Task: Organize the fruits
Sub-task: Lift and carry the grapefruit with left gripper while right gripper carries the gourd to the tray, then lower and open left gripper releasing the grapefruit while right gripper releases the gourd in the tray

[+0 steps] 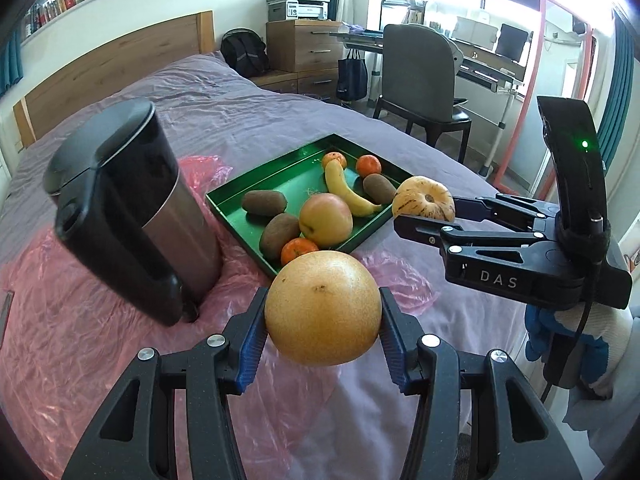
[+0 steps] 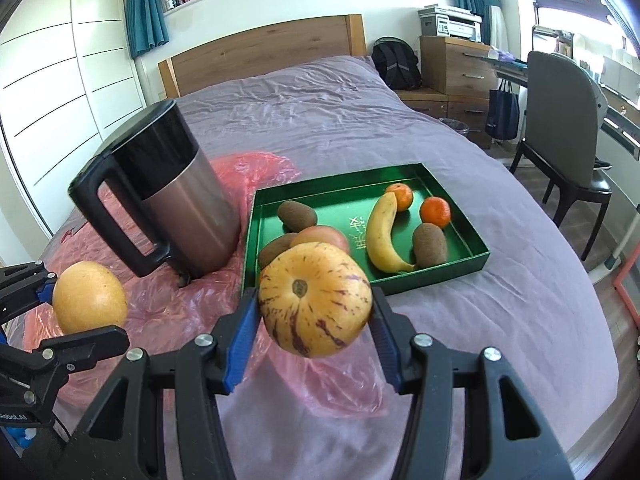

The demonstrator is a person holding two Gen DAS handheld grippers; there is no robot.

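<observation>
Nearest the left wrist camera, the left gripper (image 1: 322, 322) clamps a round yellow-orange grapefruit (image 1: 322, 307) between its blue-padded fingers (image 1: 251, 344). Just beyond the fingertips lies a shallow green rectangular tray (image 1: 288, 178) on the mauve bedsheet (image 1: 224, 96), holding brown kiwis, small orange mandarins, a yellow banana (image 1: 347, 192) and a reddish-yellow apple (image 1: 325, 219). Left of the fingers stands a black-and-steel electric kettle (image 1: 132, 208) on crinkled pink plastic film (image 1: 72, 320). In the right wrist view, the right gripper (image 2: 316, 306) grips a pale yellow purple-streaked melon-like fruit (image 2: 315, 304) between its pads, the same tray just beyond, the kettle ahead to the left, and the grapefruit far left.
</observation>
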